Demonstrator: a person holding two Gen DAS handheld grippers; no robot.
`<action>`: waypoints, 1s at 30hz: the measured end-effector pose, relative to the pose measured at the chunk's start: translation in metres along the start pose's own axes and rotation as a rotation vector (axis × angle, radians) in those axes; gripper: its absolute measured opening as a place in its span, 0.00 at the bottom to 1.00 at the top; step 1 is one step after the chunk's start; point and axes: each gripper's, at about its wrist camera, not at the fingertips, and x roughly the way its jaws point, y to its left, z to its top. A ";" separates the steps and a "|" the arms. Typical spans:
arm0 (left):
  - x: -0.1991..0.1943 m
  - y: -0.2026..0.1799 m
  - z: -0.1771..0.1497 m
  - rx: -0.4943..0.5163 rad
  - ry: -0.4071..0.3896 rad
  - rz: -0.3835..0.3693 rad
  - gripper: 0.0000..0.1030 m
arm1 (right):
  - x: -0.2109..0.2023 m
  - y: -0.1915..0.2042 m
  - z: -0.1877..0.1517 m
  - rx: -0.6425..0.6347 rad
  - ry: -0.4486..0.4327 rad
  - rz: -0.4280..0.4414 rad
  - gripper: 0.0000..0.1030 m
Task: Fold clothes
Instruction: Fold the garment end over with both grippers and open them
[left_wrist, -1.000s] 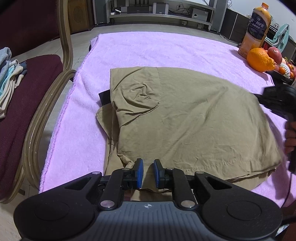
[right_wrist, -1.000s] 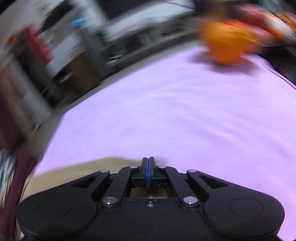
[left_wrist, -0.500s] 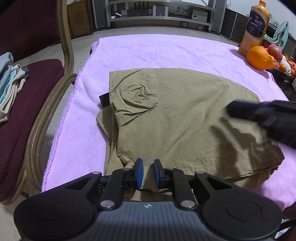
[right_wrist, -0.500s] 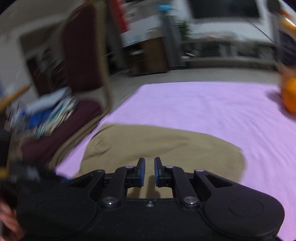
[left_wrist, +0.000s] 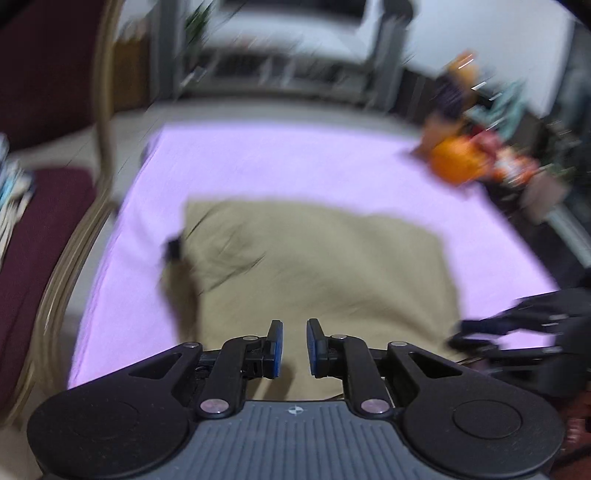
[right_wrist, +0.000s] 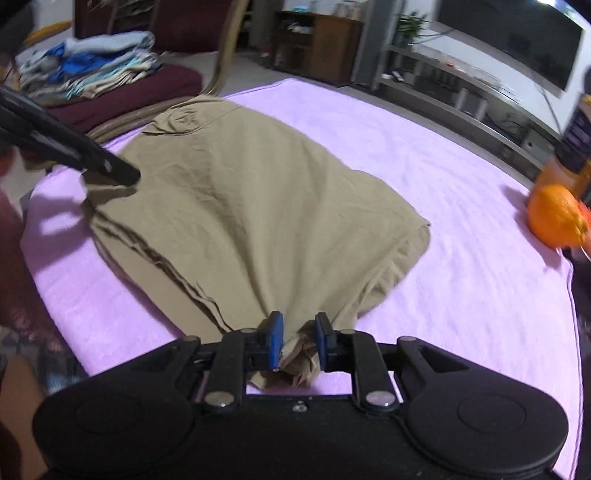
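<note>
A folded khaki garment (right_wrist: 251, 206) lies on a pink towel (right_wrist: 424, 206); it also shows blurred in the left wrist view (left_wrist: 317, 266). My right gripper (right_wrist: 298, 339) is open with a bunched corner of the garment between its blue pads, not clamped. My left gripper (left_wrist: 293, 349) is open above the garment's near edge, nothing between its pads. It appears in the right wrist view (right_wrist: 110, 170) at the garment's far left corner. The right gripper shows in the left wrist view (left_wrist: 480, 332) at the garment's right corner.
An orange (right_wrist: 557, 218) and a juice bottle (right_wrist: 576, 147) stand at the towel's right edge. A maroon chair (right_wrist: 122, 96) with a stack of folded clothes (right_wrist: 88, 66) stands at the left. A TV stand (right_wrist: 461, 85) is behind.
The right gripper swung across to the garment's near right corner, and cloth now sits between its pads. The left gripper has lifted and is moving; its view is blurred.
</note>
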 end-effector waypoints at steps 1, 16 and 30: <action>0.001 -0.004 -0.001 0.019 0.000 -0.007 0.18 | 0.001 -0.002 0.001 0.015 0.004 0.005 0.18; 0.037 -0.009 -0.024 0.105 0.199 0.125 0.26 | 0.008 0.011 0.003 -0.041 0.005 0.082 0.28; 0.006 0.006 0.031 -0.002 -0.026 0.016 0.16 | -0.027 -0.093 0.023 0.585 -0.256 0.258 0.03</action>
